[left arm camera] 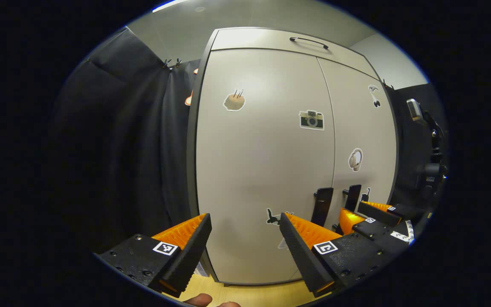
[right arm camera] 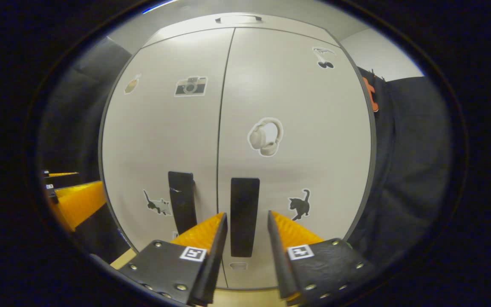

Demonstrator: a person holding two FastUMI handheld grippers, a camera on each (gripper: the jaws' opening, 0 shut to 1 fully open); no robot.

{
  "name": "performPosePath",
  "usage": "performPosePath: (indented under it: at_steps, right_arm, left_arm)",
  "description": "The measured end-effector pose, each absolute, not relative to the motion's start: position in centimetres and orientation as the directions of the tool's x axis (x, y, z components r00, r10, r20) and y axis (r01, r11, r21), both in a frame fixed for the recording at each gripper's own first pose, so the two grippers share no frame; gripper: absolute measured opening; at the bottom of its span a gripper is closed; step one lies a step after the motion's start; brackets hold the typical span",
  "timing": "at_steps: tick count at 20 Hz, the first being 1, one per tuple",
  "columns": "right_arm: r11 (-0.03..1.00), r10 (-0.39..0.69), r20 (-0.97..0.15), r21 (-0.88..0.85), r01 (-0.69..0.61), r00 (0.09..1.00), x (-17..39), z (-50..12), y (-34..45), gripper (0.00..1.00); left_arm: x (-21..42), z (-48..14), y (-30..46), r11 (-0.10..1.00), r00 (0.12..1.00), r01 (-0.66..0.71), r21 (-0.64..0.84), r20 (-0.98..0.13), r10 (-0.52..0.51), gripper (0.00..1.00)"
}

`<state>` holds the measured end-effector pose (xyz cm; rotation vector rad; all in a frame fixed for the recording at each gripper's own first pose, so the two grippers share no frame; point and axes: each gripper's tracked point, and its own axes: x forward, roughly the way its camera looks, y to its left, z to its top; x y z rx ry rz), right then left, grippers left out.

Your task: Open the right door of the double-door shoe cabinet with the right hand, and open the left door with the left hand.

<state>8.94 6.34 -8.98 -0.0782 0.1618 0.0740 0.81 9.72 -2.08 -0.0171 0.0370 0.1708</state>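
The shoe cabinet [right arm camera: 237, 106] stands closed against the black cloth wall [left arm camera: 134, 149], both doors flush. The left door [left arm camera: 262, 162] and right door [right arm camera: 296, 140] carry stickers, and each has a dark upright handle beside the centre seam. The right gripper [right arm camera: 245, 221] has its jaws apart on either side of the right handle [right arm camera: 244, 213], not pressing it. The left gripper [left arm camera: 245, 224] faces the left door, jaws wide apart, with the left handle [left arm camera: 322, 206] off to its side.
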Motion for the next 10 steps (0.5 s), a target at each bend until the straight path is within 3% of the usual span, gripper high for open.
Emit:
performPosePath:
  at_steps: [1,4,5,8,10]
  right_arm:
    - [0.994,0.064,-0.170,-0.073,-0.077,0.983,9.3,-9.3,6.5,0.47]
    - [0.996,0.056,-0.186,-0.059,-0.068,0.981,9.4,-10.0,6.8,0.47]
    - [0.997,0.053,-0.177,-0.044,-0.062,0.983,10.1,-9.8,6.9,0.29]
    - [0.997,0.040,-0.174,-0.056,-0.050,0.984,9.8,-9.9,6.8,0.33]
    - [0.998,0.043,-0.185,-0.047,-0.053,0.982,9.8,-9.9,6.8,0.28]
  left_arm:
    - [0.8,-2.2,10.1,0.984,0.983,-0.177,-0.013,-0.042,0.176,1.00]
    - [1.0,-2.5,11.1,0.982,0.981,-0.187,-0.012,-0.051,0.186,1.00]
    - [1.0,-2.6,11.3,0.982,0.981,-0.188,-0.011,-0.052,0.187,1.00]
    - [1.0,-2.8,11.8,0.982,0.981,-0.189,-0.014,-0.057,0.188,1.00]
    - [1.1,-3.0,11.9,0.983,0.981,-0.185,-0.017,-0.061,0.184,1.00]
